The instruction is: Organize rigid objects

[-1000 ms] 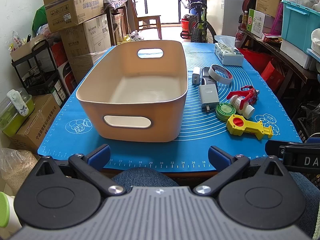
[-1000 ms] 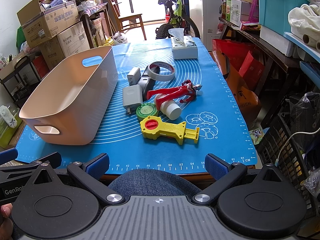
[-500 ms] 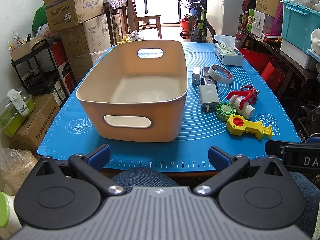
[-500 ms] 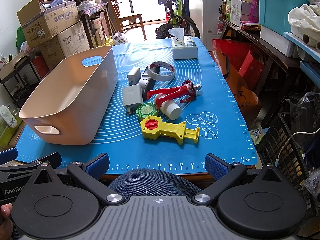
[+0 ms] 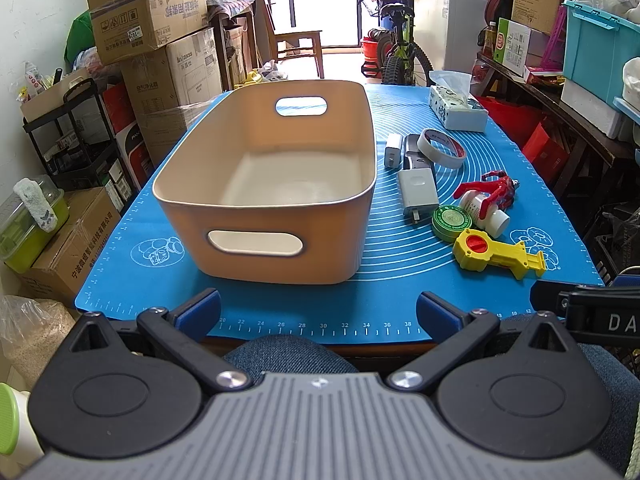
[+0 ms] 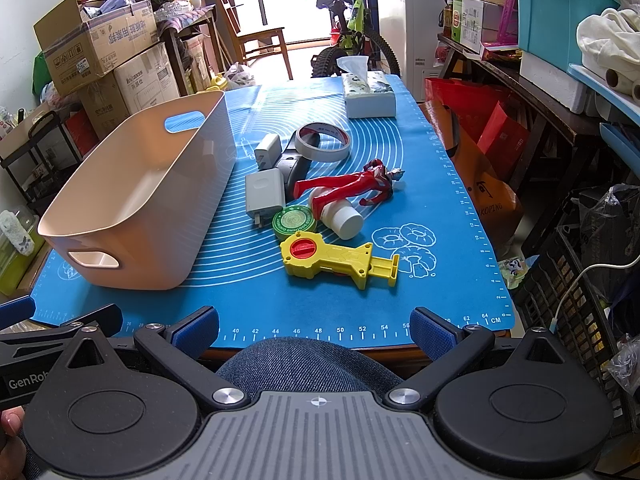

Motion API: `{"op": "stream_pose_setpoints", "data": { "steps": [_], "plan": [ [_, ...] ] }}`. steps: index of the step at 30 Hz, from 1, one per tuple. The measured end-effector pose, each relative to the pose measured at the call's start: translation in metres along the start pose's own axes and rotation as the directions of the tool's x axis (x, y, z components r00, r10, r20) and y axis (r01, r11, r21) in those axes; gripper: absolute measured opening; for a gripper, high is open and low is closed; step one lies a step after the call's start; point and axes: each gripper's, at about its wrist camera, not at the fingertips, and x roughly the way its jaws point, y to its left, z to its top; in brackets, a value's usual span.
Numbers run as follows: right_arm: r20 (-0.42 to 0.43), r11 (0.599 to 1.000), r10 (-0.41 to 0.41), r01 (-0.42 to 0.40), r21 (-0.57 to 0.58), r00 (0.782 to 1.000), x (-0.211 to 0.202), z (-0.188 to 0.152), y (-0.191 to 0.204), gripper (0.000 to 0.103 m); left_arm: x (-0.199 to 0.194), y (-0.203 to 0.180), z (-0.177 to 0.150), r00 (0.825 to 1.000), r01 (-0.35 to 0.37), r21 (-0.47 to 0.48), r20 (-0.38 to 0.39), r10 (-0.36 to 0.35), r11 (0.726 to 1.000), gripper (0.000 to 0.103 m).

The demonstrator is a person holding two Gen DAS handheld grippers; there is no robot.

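Observation:
An empty beige bin [image 5: 264, 204] [image 6: 136, 216] stands on the blue mat [image 5: 400, 264]. To its right lie a yellow toy key [image 6: 340, 262] [image 5: 498, 255], a green round tin [image 6: 294, 221], a white bottle [image 6: 344, 220] under a red figure [image 6: 352, 184], a white charger [image 6: 264, 192], a smaller white plug [image 6: 267, 149], a dark device [image 6: 294, 168] and a tape roll [image 6: 322, 142]. My left gripper [image 5: 318, 312] and right gripper [image 6: 314, 326] are open and empty, held before the table's near edge, above a knee.
A tissue box [image 6: 370, 92] stands at the mat's far right. Cardboard boxes [image 5: 148, 12] and a shelf stand left of the table. Teal crates [image 6: 560, 12], bags and a black crate [image 6: 580, 300] are on the right. A bicycle [image 6: 352, 20] stands beyond.

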Motion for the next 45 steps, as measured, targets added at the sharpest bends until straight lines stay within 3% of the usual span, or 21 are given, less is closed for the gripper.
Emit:
{"op": "stream_pose_setpoints", "data": {
  "steps": [29,37,45],
  "plan": [
    [-0.018,1.0,0.01,-0.01,-0.012,1.0,0.003,0.008,0.002,0.101,0.004,0.007,0.011,1.0,-0.008,-0.026,-0.013,0.008,1.0,0.102],
    [0.005,1.0,-0.01,0.01,0.016,1.0,0.019,0.029,-0.004,0.101,0.024,0.028,0.05,0.993,-0.087,-0.013,0.084,0.088,0.996,0.103],
    [0.025,0.997,-0.07,0.07,0.017,0.997,0.053,0.053,-0.014,0.101,0.063,0.068,0.082,0.985,-0.153,-0.09,0.065,0.159,0.984,0.103]
  ]
}}
